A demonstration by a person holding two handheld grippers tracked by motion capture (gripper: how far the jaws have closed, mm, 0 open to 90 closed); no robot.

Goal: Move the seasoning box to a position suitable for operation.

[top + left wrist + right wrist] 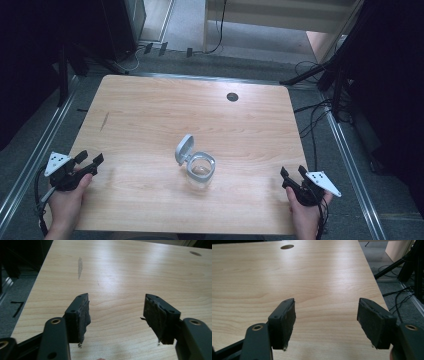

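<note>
Two spread grippers rest at the near corners of a table, a lidded jar between them.

The left gripper sits at the near left edge with its jaws wide apart and nothing between them; the right gripper at the near right edge is likewise spread and empty. Well apart from both, near the middle of the light wooden table, stands a small clear glass jar with its grey hinged lid flipped up and open. A dark round hole marks the far side.
</note>
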